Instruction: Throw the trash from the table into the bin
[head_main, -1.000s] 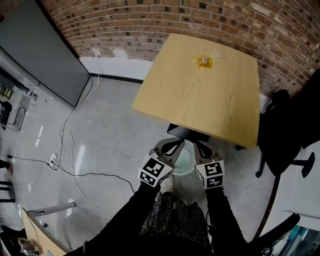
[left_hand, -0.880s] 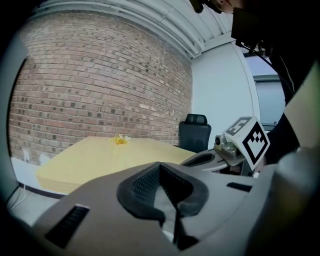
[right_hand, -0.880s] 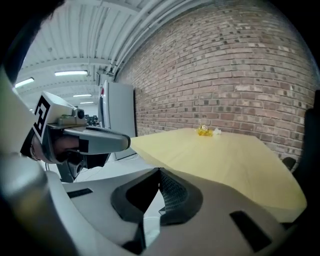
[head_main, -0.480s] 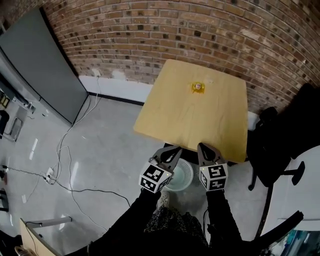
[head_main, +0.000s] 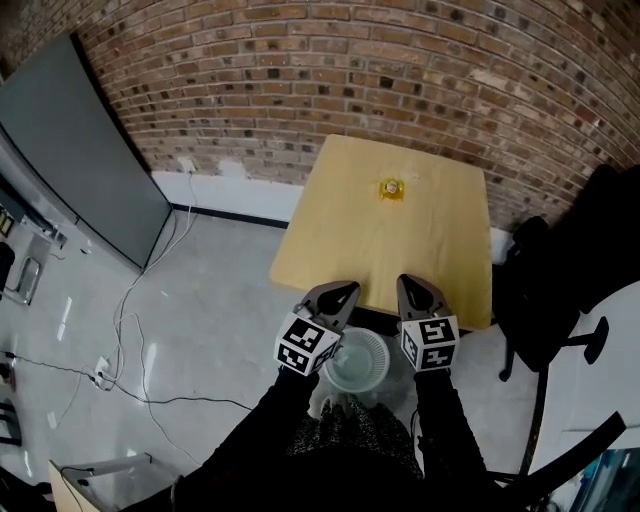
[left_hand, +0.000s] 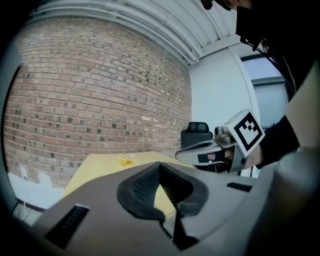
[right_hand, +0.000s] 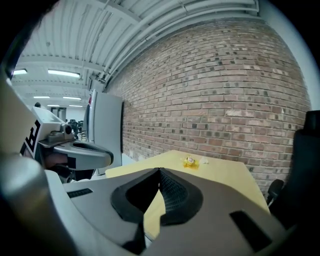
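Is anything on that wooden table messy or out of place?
Only a crumpled yellow wrapper, with a small white scrap beside it, at the far end of the table near the brick wall. It looks like litter left behind.

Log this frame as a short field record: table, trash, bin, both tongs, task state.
table: pale wooden top, far edge toward the brick wall
trash: yellow wrapper near the table's far edge, small white scrap beside it
bin: round pale bin on the floor by the table's near edge
left tongs: shut, empty
right tongs: shut, empty
task state: trash not yet picked up
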